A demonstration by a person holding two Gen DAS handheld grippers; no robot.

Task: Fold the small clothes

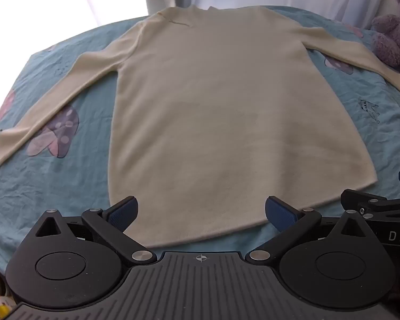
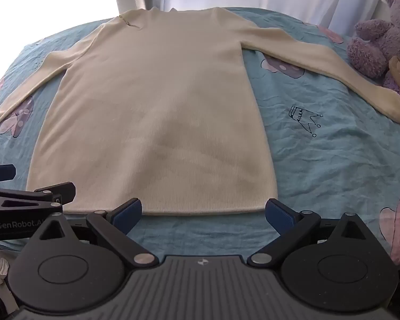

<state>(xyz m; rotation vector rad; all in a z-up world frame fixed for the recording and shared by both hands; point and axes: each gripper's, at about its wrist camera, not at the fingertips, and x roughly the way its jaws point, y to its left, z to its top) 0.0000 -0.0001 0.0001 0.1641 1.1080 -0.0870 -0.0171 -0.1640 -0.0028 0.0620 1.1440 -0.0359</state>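
Two claws hang over the near edge of the bed, and both of yours stand spread as wide as they go, with nothing between the pads. Your left claw (image 1: 201, 213) sits above the hem of the cream sweater (image 1: 226, 120); through its gap you see the bottom of the garment, but the blue pads (image 1: 280, 213) appear to be above the cloth, and whether they brush it cannot be told. Your right claw (image 2: 203, 214) hovers just short of the same hem, its gap framing the hem's edge and a strip of the teal bedsheet (image 2: 320, 160).

The sweater lies flat on its front or back, you cannot tell which, spread in the middle of the sheet with the neck at the far end and the hem toward you. Both sleeves are stretched out to the sides and angle down toward you. The end of the right-hand sleeve (image 2: 373, 93) reaches the purple teddy bear (image 2: 381, 42) at the far right edge of the bed. Each claw shows at the edge of the other's view, side by side and close together.
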